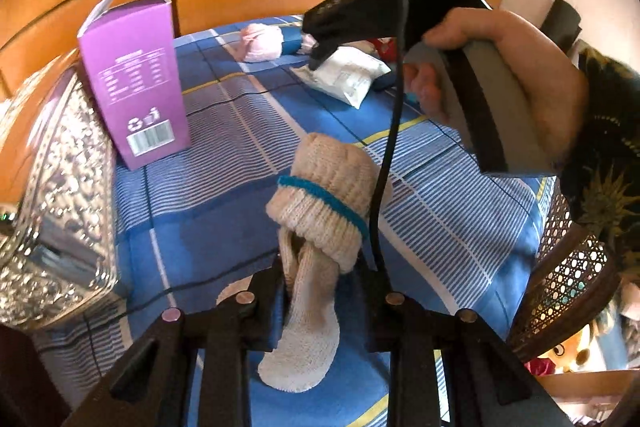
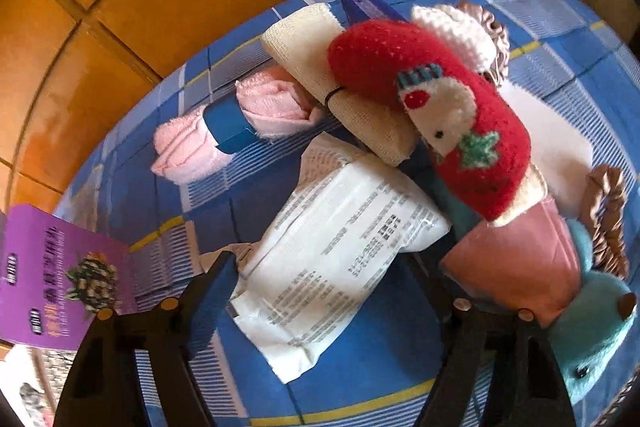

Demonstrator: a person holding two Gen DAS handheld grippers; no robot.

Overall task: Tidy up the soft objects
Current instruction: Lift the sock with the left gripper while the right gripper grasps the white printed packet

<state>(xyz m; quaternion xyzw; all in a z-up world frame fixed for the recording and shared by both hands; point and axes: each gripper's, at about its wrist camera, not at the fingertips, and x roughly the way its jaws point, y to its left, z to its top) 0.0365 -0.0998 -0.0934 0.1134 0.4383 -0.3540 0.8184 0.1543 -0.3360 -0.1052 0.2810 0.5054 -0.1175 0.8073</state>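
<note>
Sock hangs pinched in the left hand-held gripper over the bed. Right hand-held gripper is spread wide around the white packet at 6 o'clock. Sock could slip out.

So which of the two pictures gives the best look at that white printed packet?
The right wrist view: the white printed packet lies large and close between the open fingers of the right tool, print lines visible. The left wrist view shows it small and distant, partly behind the right tool.

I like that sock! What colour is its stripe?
Teal-blue, on a cream knit sock held by the left gripper; left wrist view shows it best.
</note>
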